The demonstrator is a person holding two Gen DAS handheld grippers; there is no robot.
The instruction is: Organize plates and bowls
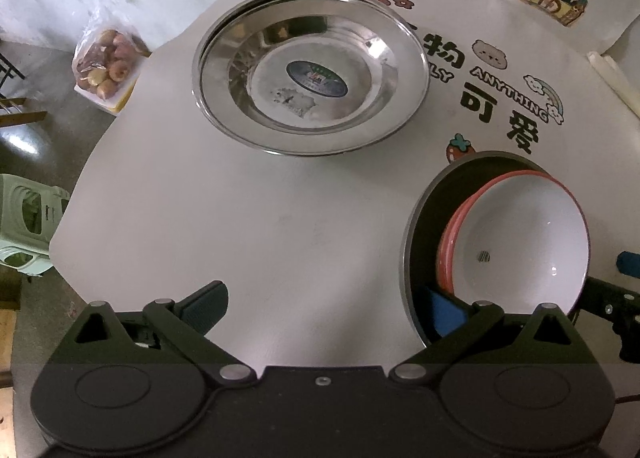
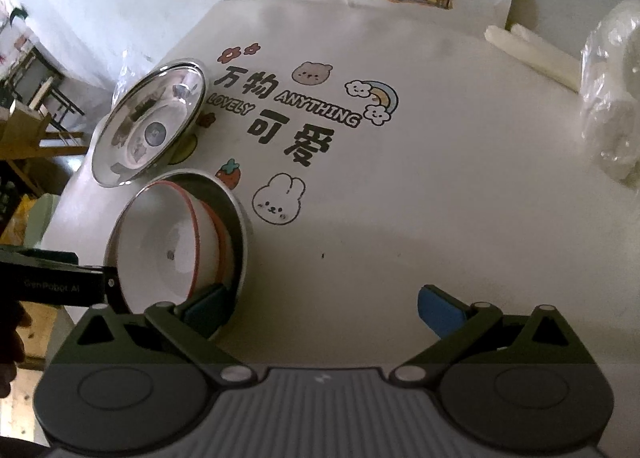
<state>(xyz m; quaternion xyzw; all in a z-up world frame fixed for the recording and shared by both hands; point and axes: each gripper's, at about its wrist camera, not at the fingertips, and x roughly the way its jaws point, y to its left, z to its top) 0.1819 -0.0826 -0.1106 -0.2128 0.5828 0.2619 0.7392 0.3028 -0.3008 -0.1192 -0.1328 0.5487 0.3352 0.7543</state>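
A stack of shiny steel plates (image 1: pixel 310 72) lies on the white table, ahead of my left gripper; it also shows at the left in the right wrist view (image 2: pixel 148 124). Pink-rimmed white bowls (image 1: pixel 516 242) sit nested and tilted inside a larger dark-walled bowl (image 1: pixel 424 218), also in the right wrist view (image 2: pixel 236 226). My left gripper (image 1: pixel 324 310) is open and empty; its right finger sits by the dark bowl's near rim. My right gripper (image 2: pixel 320 310) is open and empty; its left finger is at that bowl's near rim.
The white table cover (image 2: pixel 360 218) carries cartoon prints and lettering. A bag of fruit (image 1: pixel 106 66) and a green stool (image 1: pixel 28 218) are off the table's left edge. White rolls (image 2: pixel 532 54) and a clear plastic bag (image 2: pixel 612 98) lie at the right.
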